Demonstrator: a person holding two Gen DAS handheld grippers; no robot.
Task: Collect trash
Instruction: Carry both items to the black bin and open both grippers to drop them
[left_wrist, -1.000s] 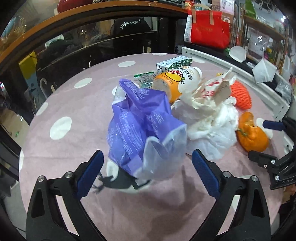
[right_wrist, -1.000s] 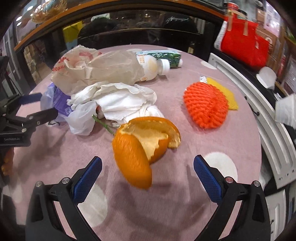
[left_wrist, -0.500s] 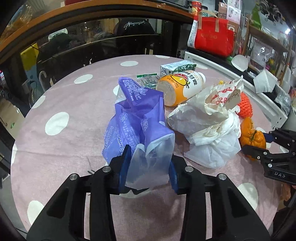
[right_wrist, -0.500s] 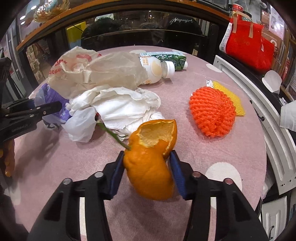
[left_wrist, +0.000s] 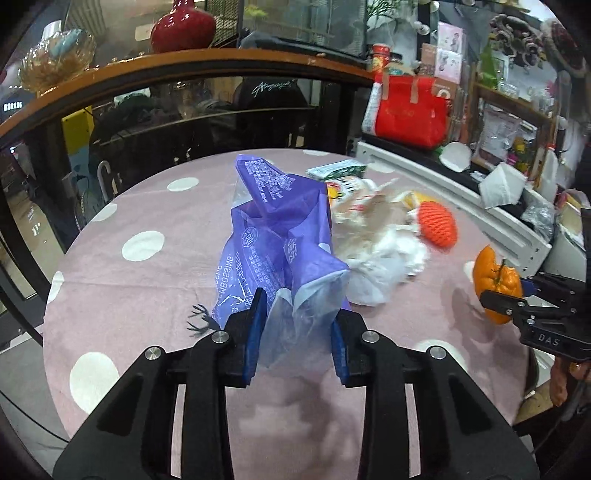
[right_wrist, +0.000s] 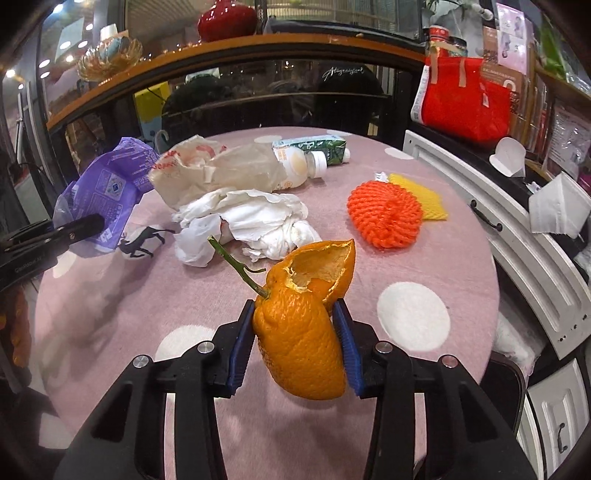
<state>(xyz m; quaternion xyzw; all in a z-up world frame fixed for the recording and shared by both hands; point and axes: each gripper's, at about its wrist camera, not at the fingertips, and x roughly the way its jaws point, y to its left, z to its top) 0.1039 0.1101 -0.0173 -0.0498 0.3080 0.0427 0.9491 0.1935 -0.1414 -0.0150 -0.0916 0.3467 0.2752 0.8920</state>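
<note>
Right gripper (right_wrist: 297, 338): jaws have just been closing; blue pads now press both flanks of the hollow orange peel shell with green stem (right_wrist: 303, 321); peel pebbled, bright orange, torn open at the top with pale pith showing inside; stem juts up and left; peel appears clear of the cloth, shadow beneath it.

Left gripper (left_wrist: 295, 330): jaws likewise have just been closing; pads pinch the clear lower end of the crumpled purple and clear plastic wrapper with white print (left_wrist: 273, 236); wrapper stands upward from the pads, creased, its top folded over.

Both items sit over the near part of the round table under a pink cloth with white dots (right_wrist: 413, 321).

Beyond the peel: crumpled white tissue and thin plastic (right_wrist: 251, 221); behind that a wrinkled beige paper bag with red print (right_wrist: 214, 170), lying against a pale capped plastic bottle on its side (right_wrist: 299, 166); a green and white carton (right_wrist: 317, 146) just behind the bottle.

Right of the tissue, apart from it: orange foam fruit net (right_wrist: 384, 216), touching a yellow foam net (right_wrist: 421, 194) behind it.

Far background: red tote bag (right_wrist: 465, 99) on a cabinet; red vase (right_wrist: 225, 18) on the curved wooden shelf.
</note>
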